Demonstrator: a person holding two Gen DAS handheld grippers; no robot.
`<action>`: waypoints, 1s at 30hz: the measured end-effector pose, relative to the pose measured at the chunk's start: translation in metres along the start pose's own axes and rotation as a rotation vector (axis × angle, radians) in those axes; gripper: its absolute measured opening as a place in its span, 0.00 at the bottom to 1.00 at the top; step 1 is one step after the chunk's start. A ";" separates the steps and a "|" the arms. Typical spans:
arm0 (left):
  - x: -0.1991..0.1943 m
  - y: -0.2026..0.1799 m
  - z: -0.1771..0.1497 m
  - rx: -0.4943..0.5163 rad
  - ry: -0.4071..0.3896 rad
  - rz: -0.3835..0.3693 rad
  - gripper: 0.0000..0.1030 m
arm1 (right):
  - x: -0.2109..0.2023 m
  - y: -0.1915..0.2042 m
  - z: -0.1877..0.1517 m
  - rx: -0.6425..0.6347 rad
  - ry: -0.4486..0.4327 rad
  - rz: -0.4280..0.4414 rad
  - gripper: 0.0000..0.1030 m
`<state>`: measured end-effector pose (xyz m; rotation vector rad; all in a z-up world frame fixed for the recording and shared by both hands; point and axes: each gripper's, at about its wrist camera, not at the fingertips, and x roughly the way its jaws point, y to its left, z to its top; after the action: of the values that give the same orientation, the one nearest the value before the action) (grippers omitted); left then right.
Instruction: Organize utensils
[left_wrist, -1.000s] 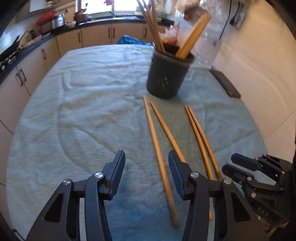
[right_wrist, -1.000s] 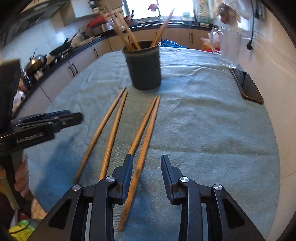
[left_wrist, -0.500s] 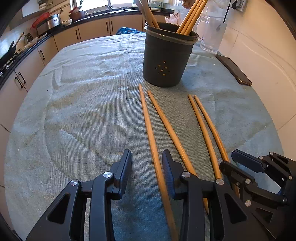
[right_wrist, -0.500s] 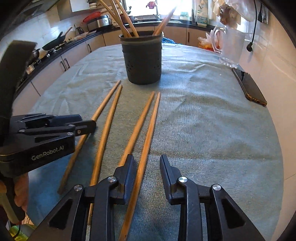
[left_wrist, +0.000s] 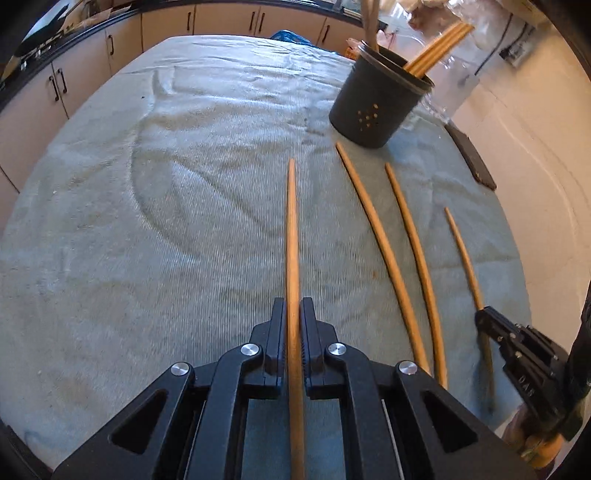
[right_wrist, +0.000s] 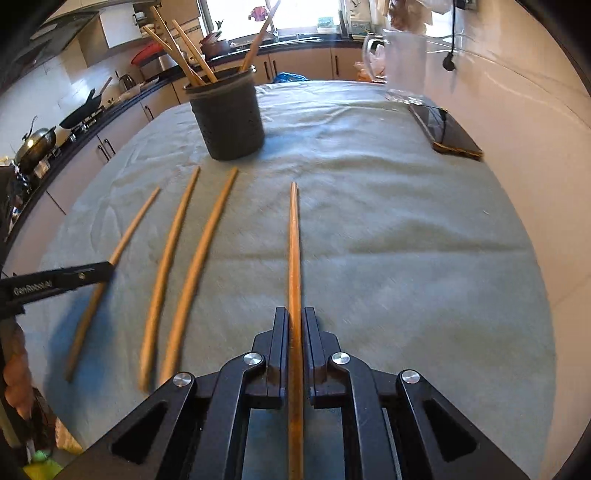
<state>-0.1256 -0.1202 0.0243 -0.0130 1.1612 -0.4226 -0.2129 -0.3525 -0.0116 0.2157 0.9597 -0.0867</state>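
The left gripper (left_wrist: 293, 314) and right gripper (right_wrist: 294, 325) each clamp one chopstick (left_wrist: 292, 236), long axis toward 12 o'clock; the holder (left_wrist: 376, 107) lies at 1 o'clock, left.

Daylight's coming thru kitchen window (right_wrist: 303, 18); beige cabinets (left_wrist: 221, 18) w/ dark countertop (right_wrist: 92, 114) running behind towel-covered table (left_wrist: 147, 184); cream wall (right_wrist: 535, 147) at right.
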 end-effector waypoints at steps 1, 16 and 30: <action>-0.002 -0.002 0.000 0.004 0.007 -0.003 0.07 | -0.002 -0.004 -0.003 0.008 0.001 0.006 0.10; 0.025 -0.010 0.057 0.117 0.057 0.072 0.29 | 0.018 -0.014 0.034 0.001 0.083 0.041 0.22; 0.049 -0.027 0.094 0.199 0.074 0.099 0.29 | 0.072 0.000 0.115 -0.105 0.257 -0.059 0.22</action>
<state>-0.0350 -0.1807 0.0255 0.2343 1.1828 -0.4521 -0.0794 -0.3766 -0.0066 0.1032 1.2238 -0.0633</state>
